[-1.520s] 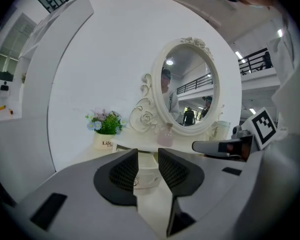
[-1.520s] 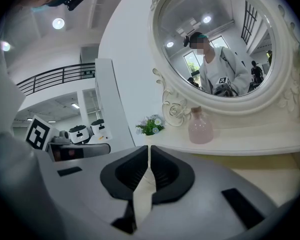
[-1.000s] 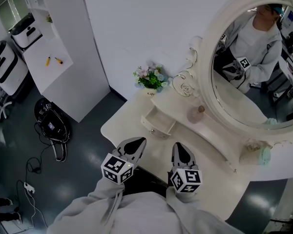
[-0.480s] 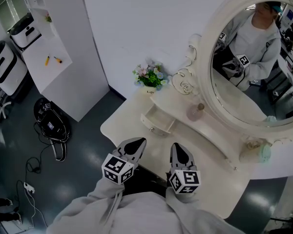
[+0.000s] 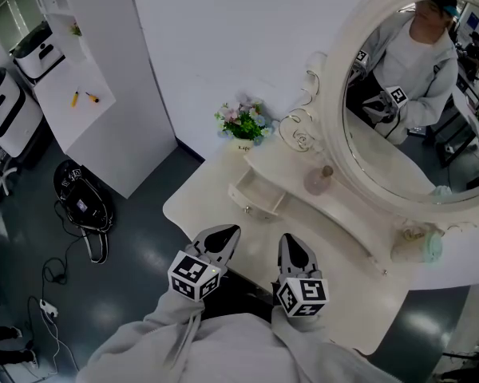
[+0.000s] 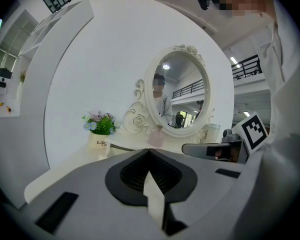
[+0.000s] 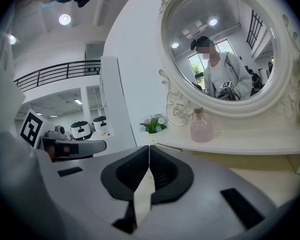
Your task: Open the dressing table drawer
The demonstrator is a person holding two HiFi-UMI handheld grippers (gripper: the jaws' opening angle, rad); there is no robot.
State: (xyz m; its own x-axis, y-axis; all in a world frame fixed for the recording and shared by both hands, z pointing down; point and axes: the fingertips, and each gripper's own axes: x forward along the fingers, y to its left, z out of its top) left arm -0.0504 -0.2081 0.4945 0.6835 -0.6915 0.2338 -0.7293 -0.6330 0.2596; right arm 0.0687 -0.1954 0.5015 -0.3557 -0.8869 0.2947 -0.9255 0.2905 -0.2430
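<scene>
The white dressing table point(image 5: 199, 202) stands ahead of me. Its small drawer point(image 5: 257, 195) under the raised shelf is pulled out, with a round knob point(image 5: 248, 209) on its front. My left gripper point(image 5: 227, 232) hovers at the table's near edge, shut and empty, short of the drawer. Beside it my right gripper point(image 5: 291, 241) is also shut with nothing in it. In the left gripper view the jaws point(image 6: 149, 150) meet in a closed line. The right gripper view shows its own tip point(image 7: 149, 147) closed the same way.
A flower pot point(image 5: 243, 126) sits at the table's back left, and a pink bottle point(image 5: 319, 179) stands on the shelf. The oval mirror point(image 5: 399, 94) rises at the right. A white cabinet point(image 5: 88, 94) and a black bag point(image 5: 84, 202) with cables stand left on the floor.
</scene>
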